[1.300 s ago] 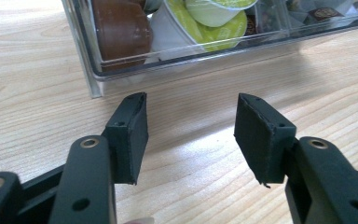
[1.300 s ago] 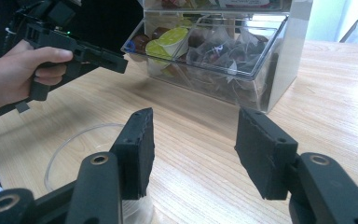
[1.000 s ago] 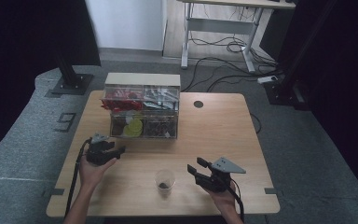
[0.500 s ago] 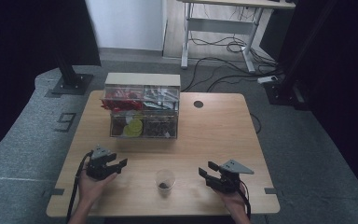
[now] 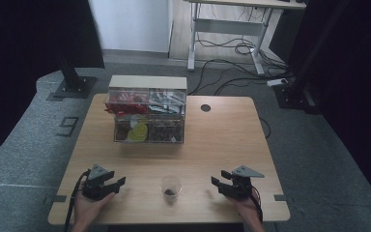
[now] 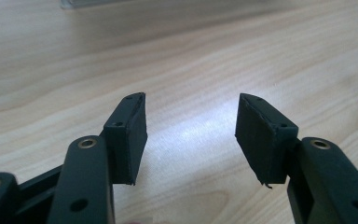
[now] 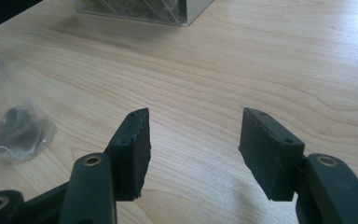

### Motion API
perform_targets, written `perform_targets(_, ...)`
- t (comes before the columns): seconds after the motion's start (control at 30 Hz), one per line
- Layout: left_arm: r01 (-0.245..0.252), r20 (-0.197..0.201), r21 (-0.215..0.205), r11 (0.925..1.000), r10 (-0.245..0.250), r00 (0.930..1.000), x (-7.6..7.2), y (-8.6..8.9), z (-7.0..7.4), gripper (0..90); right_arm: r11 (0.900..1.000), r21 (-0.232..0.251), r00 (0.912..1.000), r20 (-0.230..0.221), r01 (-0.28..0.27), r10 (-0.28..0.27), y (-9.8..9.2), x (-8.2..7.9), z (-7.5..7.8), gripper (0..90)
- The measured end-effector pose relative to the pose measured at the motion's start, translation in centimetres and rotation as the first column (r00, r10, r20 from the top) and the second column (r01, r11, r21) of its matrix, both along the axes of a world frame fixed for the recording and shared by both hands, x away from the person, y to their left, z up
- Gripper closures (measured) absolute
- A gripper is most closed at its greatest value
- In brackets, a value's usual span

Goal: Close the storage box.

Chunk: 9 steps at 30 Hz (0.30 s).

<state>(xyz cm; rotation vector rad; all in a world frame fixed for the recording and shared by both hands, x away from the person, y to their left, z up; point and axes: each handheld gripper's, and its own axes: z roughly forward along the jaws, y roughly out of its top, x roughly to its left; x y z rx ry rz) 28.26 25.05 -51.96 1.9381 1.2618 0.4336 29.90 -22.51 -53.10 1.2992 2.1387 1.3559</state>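
While a person's forearms are cut off at the bottom edge of the high view, the left gripper (image 5: 107, 183) and the right gripper (image 5: 226, 185) rest low on the near part of the wooden table (image 5: 222, 135), one at each side of a small clear cup (image 5: 171, 186). The cup stands upright between them, near the front edge, mouth up, with a dark clump at its bottom; what the clump is cannot be made out. In the right gripper view the cup (image 7: 9, 126) is cut off at the left edge, its wall blurred.

Both grippers point toward the far side of the table, slightly inward toward the cup. In the left gripper view the left gripper (image 6: 191, 128) has its jaws spread wide with bare wood between them; the right gripper (image 7: 193, 142) shows the same wide gap in its own view, gripping nothing.

Farther back, left of centre, stands a clear bin box (image 5: 147, 116) with four compartments, its long side running across the table. Red pieces fill the upper left, a yellow-green item sits lower left, dark contents lower right; the rest is too small to tell. No label is readable.

A dark round hole (image 5: 205, 108) marks the tabletop to the right of the box. On the grey floor to the left, a mark reads as a "9" (image 5: 67, 126).
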Motion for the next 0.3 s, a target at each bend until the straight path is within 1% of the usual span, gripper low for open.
perform_targets(0.07,0.004,0.008,0.002,1.0,-0.004,1.0,-0.03,-0.18,0.06,43.6,1.0,-0.002,1.0,0.003,0.001,-0.001,0.03,-0.03,0.04,41.9)
perform_targets(0.13,0.012,0.007,0.009,0.9999,-0.012,0.9999,0.0,-0.38,0.05,43.5,1.0,-0.002,1.0,0.004,0.003,-0.003,0.01,-0.04,0.06,41.2)
perform_targets(0.3,0.021,0.009,0.01,0.9997,-0.021,0.9997,0.01,-0.67,0.11,43.3,1.0,-0.004,1.0,-0.001,0.008,-0.008,-0.09,0.15,-0.09,38.2)
